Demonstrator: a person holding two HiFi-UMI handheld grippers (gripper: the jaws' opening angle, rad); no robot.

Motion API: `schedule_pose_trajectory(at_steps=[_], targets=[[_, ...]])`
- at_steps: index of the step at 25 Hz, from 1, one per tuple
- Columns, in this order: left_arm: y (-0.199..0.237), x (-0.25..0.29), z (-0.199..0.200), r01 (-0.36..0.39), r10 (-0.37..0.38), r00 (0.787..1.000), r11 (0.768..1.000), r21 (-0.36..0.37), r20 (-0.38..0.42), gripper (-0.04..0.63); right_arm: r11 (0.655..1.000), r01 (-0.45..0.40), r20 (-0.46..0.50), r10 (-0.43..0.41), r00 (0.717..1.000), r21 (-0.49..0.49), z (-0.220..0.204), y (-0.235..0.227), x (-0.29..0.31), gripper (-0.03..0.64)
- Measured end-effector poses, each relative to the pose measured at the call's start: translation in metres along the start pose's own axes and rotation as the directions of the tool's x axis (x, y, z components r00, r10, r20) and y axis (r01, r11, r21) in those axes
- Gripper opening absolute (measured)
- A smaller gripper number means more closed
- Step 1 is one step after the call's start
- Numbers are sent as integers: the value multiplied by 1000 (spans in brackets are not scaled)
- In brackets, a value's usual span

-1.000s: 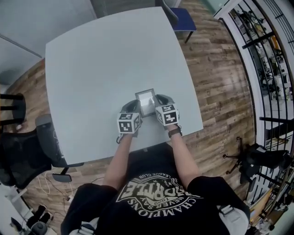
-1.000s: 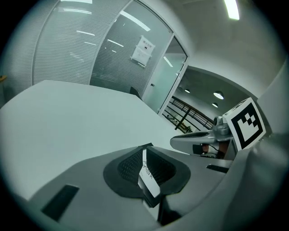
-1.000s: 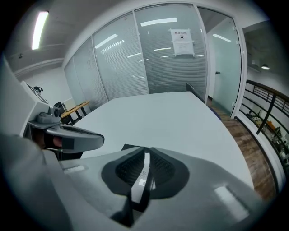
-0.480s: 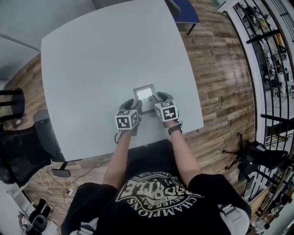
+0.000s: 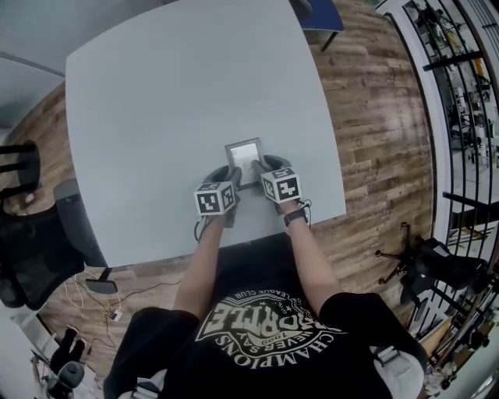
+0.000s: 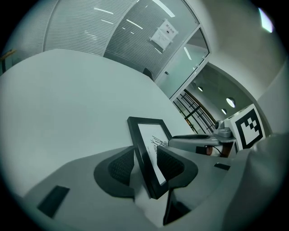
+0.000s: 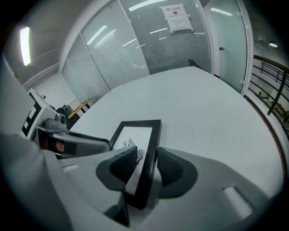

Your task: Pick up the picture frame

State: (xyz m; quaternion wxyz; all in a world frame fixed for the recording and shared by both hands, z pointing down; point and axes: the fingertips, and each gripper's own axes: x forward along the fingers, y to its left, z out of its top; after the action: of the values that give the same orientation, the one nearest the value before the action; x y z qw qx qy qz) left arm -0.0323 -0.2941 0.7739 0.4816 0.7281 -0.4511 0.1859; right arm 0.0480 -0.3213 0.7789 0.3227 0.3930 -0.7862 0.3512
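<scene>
The picture frame (image 5: 244, 158) is black with a white print and rests on the pale table (image 5: 171, 101) near its front edge. My left gripper (image 5: 231, 178) straddles its left edge and my right gripper (image 5: 260, 166) its right edge. In the left gripper view the frame (image 6: 146, 140) stands between the opening jaws of my left gripper (image 6: 145, 168), with a gap beside the left pad. In the right gripper view the frame (image 7: 135, 135) passes between the pads of my right gripper (image 7: 146, 167), which stand apart from it. Each gripper shows in the other's view.
The table's front edge (image 5: 234, 245) runs just behind the grippers, against the person's body. A black office chair (image 5: 31, 257) stands at the left and a blue chair (image 5: 320, 12) at the far corner. A black railing (image 5: 460, 117) lines the wooden floor at the right.
Both grippers have sunk toward the table with the frame between them. Their jaws have spread, and the frame now rests on the table.
</scene>
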Motion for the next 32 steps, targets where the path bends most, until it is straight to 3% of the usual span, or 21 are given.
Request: schedule_pose_trajectory(at_steps=[7,13,20,26,32], targets=[[11,3,-3,-23,24,999,999,-45,25,112,998,-13,45,10,999,55,-2,-5,3,91],[12,4,-3,-46,46,999,998,-40,-1,104,1000,22,11,-22,1000,14,-2,-3,5,91],[10,1,5,-62,62,998,993,-98,-10,81,997,71,-15,-71,997,32,-2,-4,4,81],[11,-8,10,-116,115,993,991,-63,-19,72,993,102,-25,-101,995,52,3,5,-1,72],[6,-39,43,-137,138,987,990,-19,82,67,994,108,76,-111,991,33,39,24,-20,67]])
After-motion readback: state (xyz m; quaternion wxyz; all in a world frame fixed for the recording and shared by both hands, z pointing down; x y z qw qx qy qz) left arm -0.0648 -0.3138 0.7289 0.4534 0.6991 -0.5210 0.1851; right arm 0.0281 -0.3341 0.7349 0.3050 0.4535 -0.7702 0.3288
